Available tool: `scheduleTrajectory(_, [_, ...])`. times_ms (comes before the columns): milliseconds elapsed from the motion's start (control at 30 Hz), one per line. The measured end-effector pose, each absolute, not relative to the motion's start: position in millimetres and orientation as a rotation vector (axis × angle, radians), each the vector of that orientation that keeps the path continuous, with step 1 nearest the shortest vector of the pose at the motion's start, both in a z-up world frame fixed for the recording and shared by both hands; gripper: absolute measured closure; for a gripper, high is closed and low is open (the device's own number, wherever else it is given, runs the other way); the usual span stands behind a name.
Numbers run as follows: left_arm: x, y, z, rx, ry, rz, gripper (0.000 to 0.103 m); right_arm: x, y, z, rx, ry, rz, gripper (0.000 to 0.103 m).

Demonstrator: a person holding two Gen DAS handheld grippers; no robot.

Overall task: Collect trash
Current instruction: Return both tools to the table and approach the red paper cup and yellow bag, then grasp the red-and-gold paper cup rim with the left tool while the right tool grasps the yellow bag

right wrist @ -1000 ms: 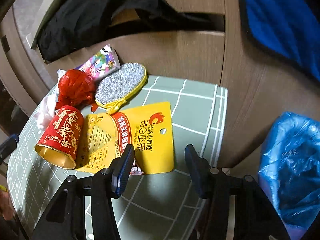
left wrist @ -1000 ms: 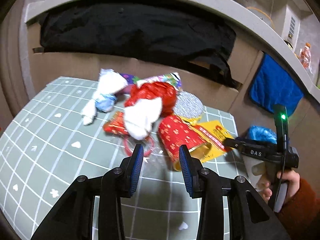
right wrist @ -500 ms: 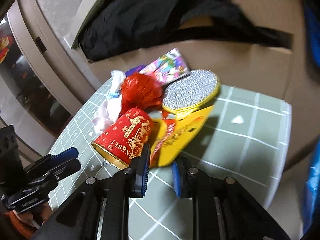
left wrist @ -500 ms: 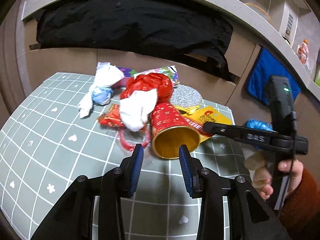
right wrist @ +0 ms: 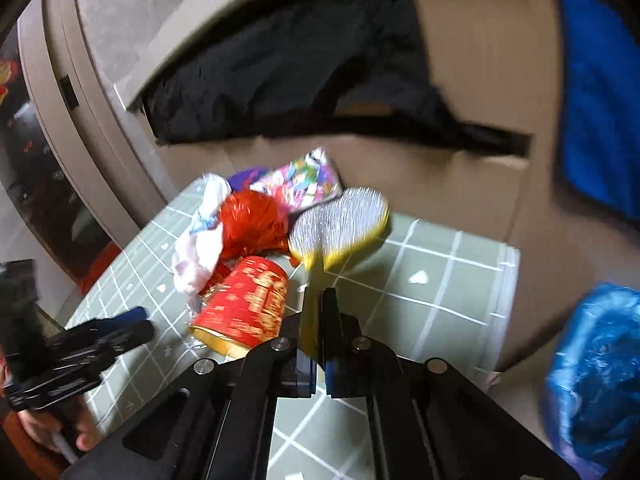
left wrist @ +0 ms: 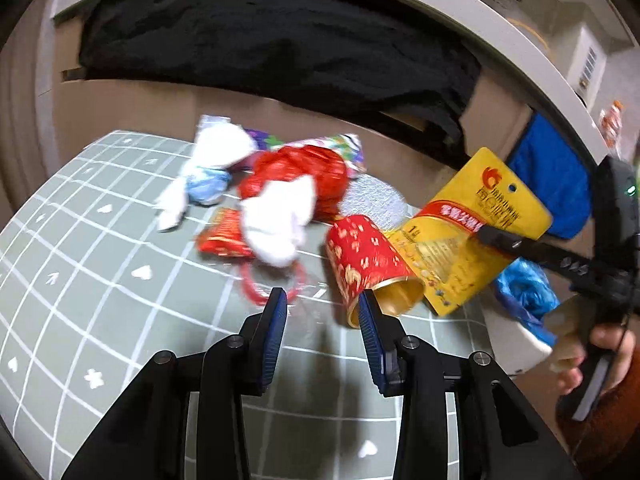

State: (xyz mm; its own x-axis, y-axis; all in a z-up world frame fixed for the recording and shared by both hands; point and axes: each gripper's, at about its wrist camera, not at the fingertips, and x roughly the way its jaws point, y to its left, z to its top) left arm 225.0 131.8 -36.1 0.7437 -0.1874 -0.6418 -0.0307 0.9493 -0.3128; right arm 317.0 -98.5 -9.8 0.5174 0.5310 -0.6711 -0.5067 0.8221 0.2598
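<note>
A yellow snack packet (left wrist: 472, 232) hangs in the air off the table's right side, and my right gripper (left wrist: 494, 238) is shut on its lower edge. In the right wrist view the packet (right wrist: 310, 322) shows edge-on between the pressed fingers of that gripper (right wrist: 316, 300). A red paper cup (left wrist: 368, 260) lies on its side, its gold mouth toward me, just beyond my left gripper (left wrist: 322, 312). The left gripper is open with nothing between its fingers. Behind the cup lie a red foil bag (left wrist: 296, 172), white tissue (left wrist: 276, 220) and a silver scrubber (left wrist: 372, 200).
A green checked tablecloth (left wrist: 100, 280) covers the table. A bin lined with a blue bag (right wrist: 600, 360) stands off the table's right edge. More wrappers, a white-and-blue wad (left wrist: 208, 160) and a red ring (left wrist: 272, 284) lie on the table. A brown cabinet draped with black cloth (left wrist: 260, 40) rises behind.
The right gripper closed on the yellow packet and lifted it off the table. The red cup that lay on the packet rolled to face me. The left gripper stayed put.
</note>
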Motion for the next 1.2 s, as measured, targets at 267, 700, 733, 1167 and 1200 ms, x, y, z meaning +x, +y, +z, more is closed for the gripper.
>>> scheduleTrajectory(267, [241, 93, -35, -0.232, 0.752, -0.127, 0.065, 297, -127, -1, 0.009, 0.813, 0.601, 0.100])
scheduleTrajectory(700, [296, 104, -40, -0.260, 0.748, 0.008, 0.094, 275, -104, -31, -0.048, 0.881, 0.672, 0.096])
scheduleTrajectory(733, [292, 105, -38, -0.258, 0.735, 0.008, 0.095, 276, -102, -33, -0.053, 0.886, 0.668, 0.095])
scheduleTrajectory(1167, [205, 176, -23, -0.310, 0.690, 0.100, 0.098, 302, -59, -66, 0.062, 0.984, 0.711, 0.056])
scheduleTrajectory(1200, [200, 181, -23, -0.327, 0.693, 0.102, 0.098, 305, -53, -71, 0.057, 0.998, 0.708, 0.056])
